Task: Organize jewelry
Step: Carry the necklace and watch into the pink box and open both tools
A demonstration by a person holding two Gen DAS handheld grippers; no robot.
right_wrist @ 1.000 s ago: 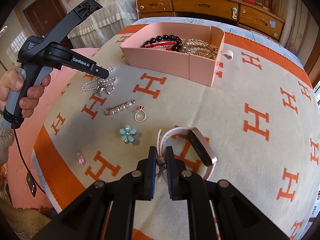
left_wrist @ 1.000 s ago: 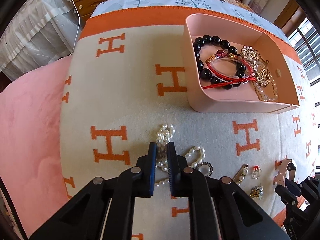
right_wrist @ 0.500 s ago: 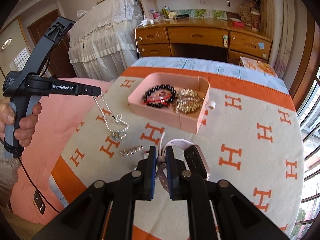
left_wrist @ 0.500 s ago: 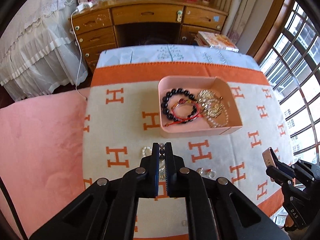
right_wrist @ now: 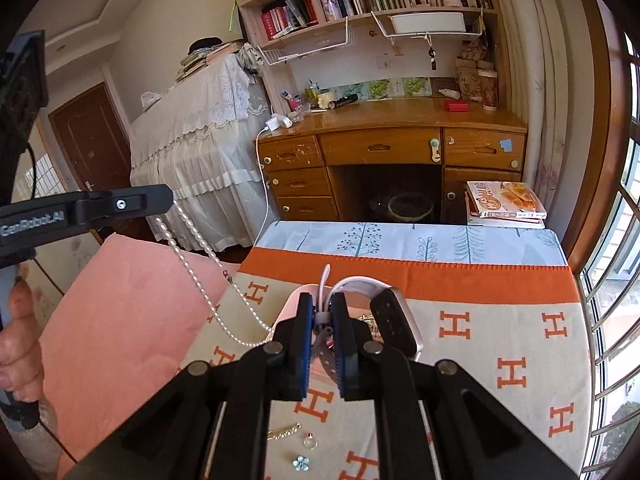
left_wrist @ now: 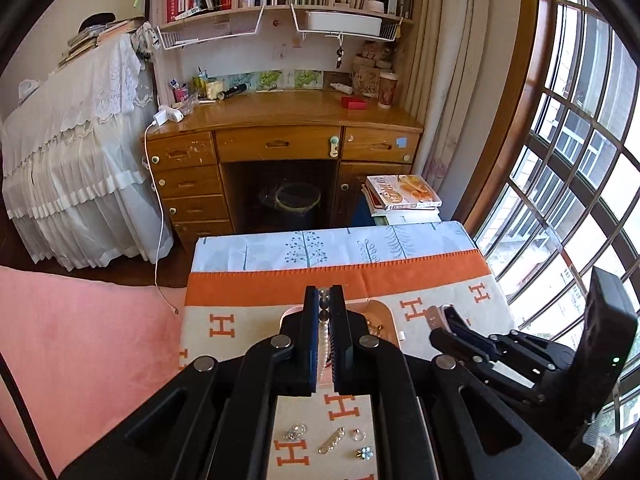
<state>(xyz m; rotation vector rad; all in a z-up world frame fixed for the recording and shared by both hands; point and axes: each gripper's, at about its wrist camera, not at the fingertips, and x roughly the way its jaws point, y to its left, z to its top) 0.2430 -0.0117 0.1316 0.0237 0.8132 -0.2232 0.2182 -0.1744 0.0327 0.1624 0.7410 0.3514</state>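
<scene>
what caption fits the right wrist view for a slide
Right tool lifts a white smartwatch above the bed; left tool dangles a pearl necklace.

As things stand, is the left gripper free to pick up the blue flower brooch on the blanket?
Probably not: the left gripper is shut on the pearl necklace, held high above the blue flower brooch, which lies unobstructed.

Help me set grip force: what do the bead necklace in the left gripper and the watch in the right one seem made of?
The necklace looks like small glossy pearl-type beads, white with highlights; real or imitation cannot be told. The watch seems to have a matte, flexible white strap, likely silicone, a dark glassy face and a pale metallic-looking case edge. The left gripper and the right gripper are both shut on them.
</scene>
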